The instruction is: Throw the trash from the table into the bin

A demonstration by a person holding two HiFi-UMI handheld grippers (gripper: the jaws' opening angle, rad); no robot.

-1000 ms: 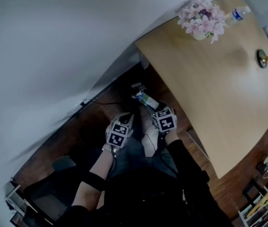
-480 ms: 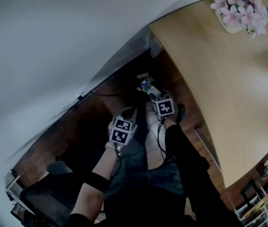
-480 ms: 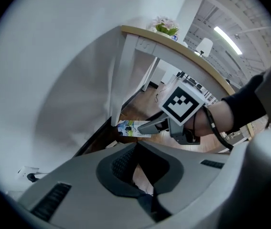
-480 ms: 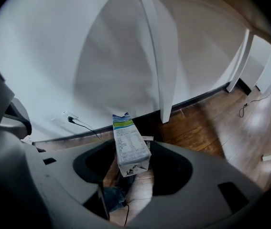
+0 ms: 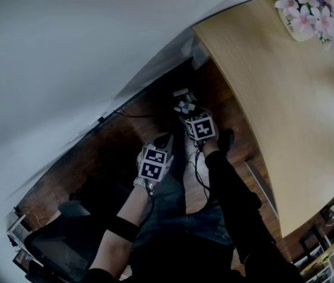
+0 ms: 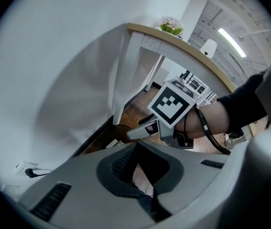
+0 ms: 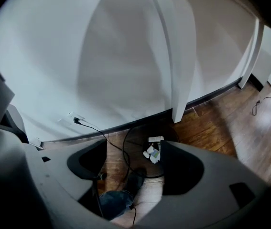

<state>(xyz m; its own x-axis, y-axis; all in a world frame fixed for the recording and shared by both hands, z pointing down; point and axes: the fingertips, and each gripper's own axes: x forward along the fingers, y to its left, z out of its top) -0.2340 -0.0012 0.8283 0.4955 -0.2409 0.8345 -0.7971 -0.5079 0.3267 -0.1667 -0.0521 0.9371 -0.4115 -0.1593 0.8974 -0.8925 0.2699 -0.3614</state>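
My right gripper [image 7: 133, 149] hangs open over a dark round bin [image 7: 124, 147] on the wood floor beside the table leg [image 7: 178, 80]. Its jaws have just been opening and nothing is between them. Trash [image 7: 153, 151], a small white box and crumpled pale pieces, lies inside the bin below. In the head view the right gripper [image 5: 193, 115] points down at that trash [image 5: 184, 102]. My left gripper [image 5: 155, 163] is nearer me and to the left. Its tips [image 6: 135, 146] meet, shut and with nothing in them, and the right gripper's marker cube [image 6: 171, 104] shows just beyond.
The wooden table [image 5: 290, 99] runs along the right with pink flowers [image 5: 308, 10] on it. A white wall stands behind the bin, with a socket and black cable [image 7: 75, 120]. The person's shoe [image 7: 135, 178] and trouser leg stand close to the bin.
Both grippers have come down toward the floor. The bottle-like trash that sat in the right gripper's jaws has left them and lies in the bin; those jaws stand wider.
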